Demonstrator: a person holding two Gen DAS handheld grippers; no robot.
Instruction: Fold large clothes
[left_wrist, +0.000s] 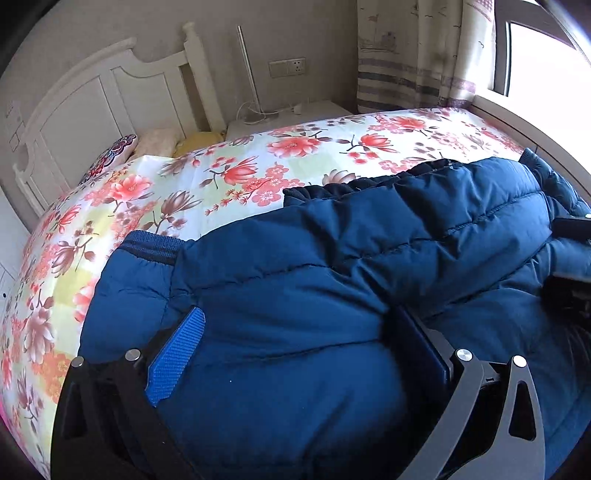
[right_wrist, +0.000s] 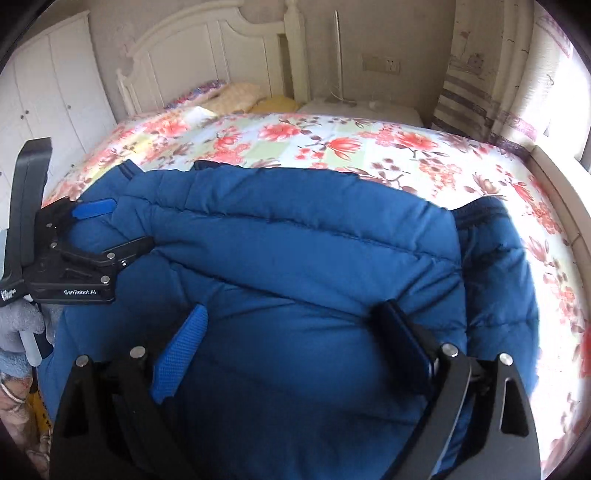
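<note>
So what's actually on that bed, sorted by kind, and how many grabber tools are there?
Blue puffer jacket: 1
Pillows by the headboard: 3, patterned, cream, yellow
Floral bedspread: 1
Grabbers: 2, left gripper, right gripper
Total: 7

My matt quilted-cloth blue jacket puffs over the smooth printed floral bedsheet, between my textured blue rubbery pads on matt black frames, near the far glossy white headboard.
</note>
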